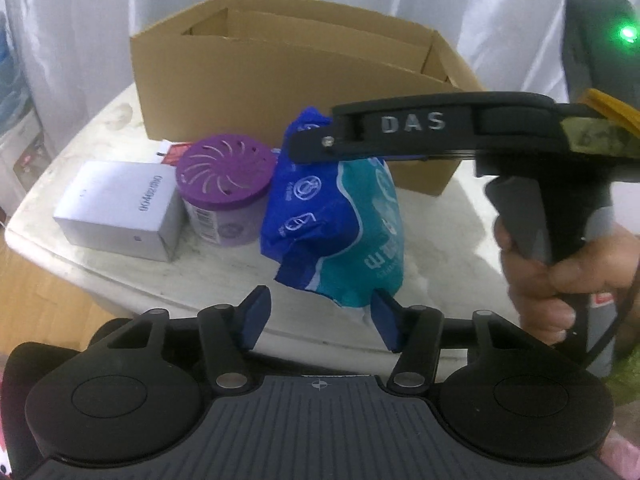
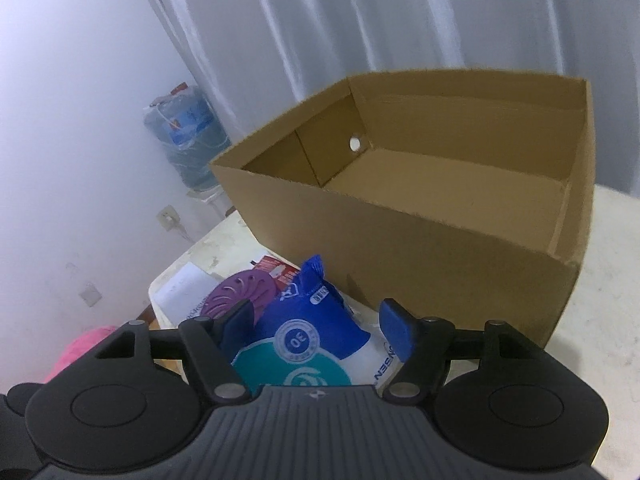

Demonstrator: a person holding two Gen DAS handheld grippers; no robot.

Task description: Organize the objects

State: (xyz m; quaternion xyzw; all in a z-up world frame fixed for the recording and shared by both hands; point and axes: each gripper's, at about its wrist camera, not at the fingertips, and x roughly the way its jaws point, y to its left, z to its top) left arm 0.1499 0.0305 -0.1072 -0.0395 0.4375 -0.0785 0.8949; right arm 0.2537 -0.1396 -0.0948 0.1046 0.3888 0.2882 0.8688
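The blue-and-teal packet (image 1: 340,216) stands just before the cardboard box (image 1: 280,92), beside the purple canister (image 1: 224,184); it is straddled by the right gripper (image 2: 320,322), whose grip cannot be told; the left gripper (image 1: 320,320) is held open, its right pad at the packet's lower corner; firm closure, then a lift over the box wall, is judged next.

A white curtain (image 2: 360,20) hangs in folds behind the table (image 2: 612,240), whose pale top looks stained and worn. At the table's far left corner a plain white wall (image 2: 72,140) carries a socket (image 2: 168,216), with a wrapped water bottle (image 2: 184,136) standing beside the curtain. Below the table's left edge shows wood-toned floor (image 1: 36,292), and the light is soft and even.
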